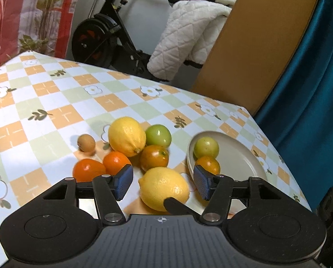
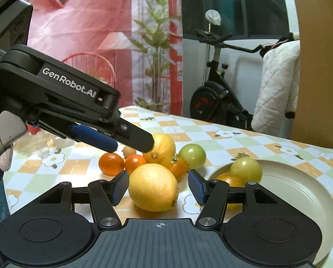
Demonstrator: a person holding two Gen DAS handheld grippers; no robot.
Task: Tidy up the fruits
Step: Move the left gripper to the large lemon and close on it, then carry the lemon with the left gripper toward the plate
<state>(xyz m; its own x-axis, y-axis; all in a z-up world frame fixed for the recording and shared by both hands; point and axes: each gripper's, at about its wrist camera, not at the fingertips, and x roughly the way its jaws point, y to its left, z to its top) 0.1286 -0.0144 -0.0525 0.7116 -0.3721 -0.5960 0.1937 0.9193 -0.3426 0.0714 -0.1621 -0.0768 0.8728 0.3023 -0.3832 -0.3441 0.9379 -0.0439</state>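
A near lemon [image 1: 164, 188] [image 2: 154, 187] lies on the checked tablecloth between the open fingers of both grippers. My left gripper [image 1: 163, 182] is open above it; it also shows in the right wrist view [image 2: 130, 144]. My right gripper [image 2: 158, 187] is open around the lemon, apart from it. Behind lie a second lemon [image 1: 126, 136], a green fruit [image 1: 158, 135], several oranges [image 1: 116, 162] and a small brown fruit [image 1: 86, 142]. A beige plate [image 1: 240, 154] [image 2: 300, 192] holds a green fruit [image 1: 206, 147] [image 2: 246, 170] and an orange [image 1: 207, 164].
The table's far edge [image 1: 126, 73] and right edge run close to the plate. Beyond stand an exercise bike [image 1: 103, 35], a white quilted cover [image 1: 188, 38], a wooden panel [image 1: 255, 44] and a teal curtain [image 1: 311, 89]. A speaker [image 1: 331, 212] sits at the right.
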